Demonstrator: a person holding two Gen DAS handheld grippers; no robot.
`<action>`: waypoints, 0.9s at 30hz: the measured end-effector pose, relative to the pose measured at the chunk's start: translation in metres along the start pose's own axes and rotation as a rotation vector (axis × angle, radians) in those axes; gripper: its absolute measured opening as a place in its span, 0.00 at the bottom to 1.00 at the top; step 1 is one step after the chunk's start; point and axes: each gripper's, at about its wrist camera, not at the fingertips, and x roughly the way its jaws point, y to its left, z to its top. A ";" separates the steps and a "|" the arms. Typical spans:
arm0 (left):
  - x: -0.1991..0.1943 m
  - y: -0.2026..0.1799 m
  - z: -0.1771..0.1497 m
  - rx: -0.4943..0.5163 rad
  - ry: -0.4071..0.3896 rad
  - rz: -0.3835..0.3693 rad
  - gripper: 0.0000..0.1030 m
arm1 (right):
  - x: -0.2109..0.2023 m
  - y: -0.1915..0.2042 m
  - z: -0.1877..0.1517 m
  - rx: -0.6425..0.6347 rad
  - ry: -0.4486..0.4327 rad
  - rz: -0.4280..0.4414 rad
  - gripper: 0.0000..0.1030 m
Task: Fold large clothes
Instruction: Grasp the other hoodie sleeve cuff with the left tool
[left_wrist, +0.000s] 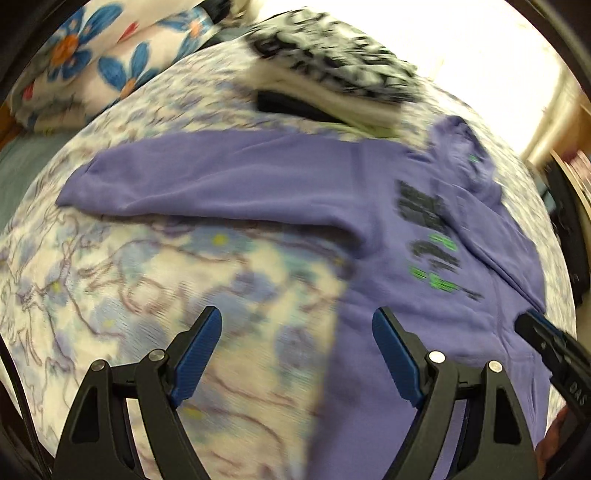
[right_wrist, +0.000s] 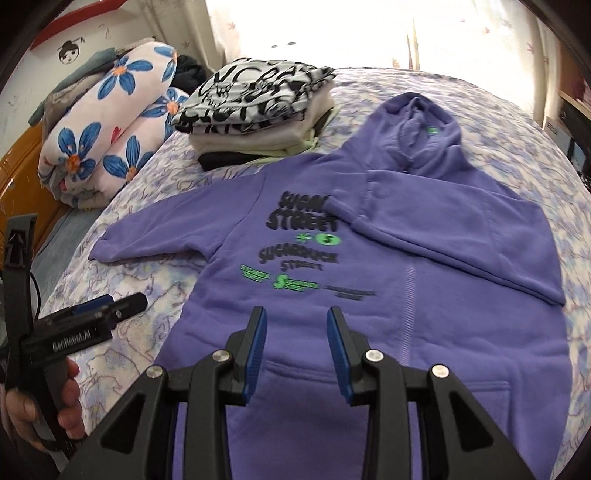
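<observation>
One sleeve (right_wrist: 461, 236) is folded on the hoodie (right_wrist: 369, 332). Your left gripper (left_wrist: 297, 354) is wide and empty, your right gripper (right_wrist: 297, 347) narrow and empty. Next, take the flat sleeve (left_wrist: 207, 184).

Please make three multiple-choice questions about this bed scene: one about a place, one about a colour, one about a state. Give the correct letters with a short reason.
1. Where does the stack of folded clothes with the black-and-white printed top lie?
A. on the hoodie's chest
B. on the bed beyond the hoodie
C. inside the hood

2. What colour is the large fleece hoodie?
A. purple
B. red
C. yellow

3. How do the hoodie's two sleeves lie?
A. both folded in
B. both spread out
C. one folded across the body, one spread out

Answers: 1 B, the stack sits behind the shoulder on the floral bedsheet. 2 A, its cloth is purple. 3 C, the folded sleeve crosses the body and the other sleeve stretches sideways.
</observation>
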 end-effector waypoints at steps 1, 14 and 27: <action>0.005 0.007 0.005 -0.012 0.006 0.001 0.80 | 0.005 0.003 0.002 -0.003 0.004 -0.002 0.33; 0.061 0.152 0.084 -0.279 0.083 -0.094 0.80 | 0.066 0.037 0.015 -0.042 0.067 -0.011 0.33; 0.069 0.187 0.110 -0.370 -0.035 -0.019 0.08 | 0.072 0.036 0.014 -0.020 0.081 -0.019 0.33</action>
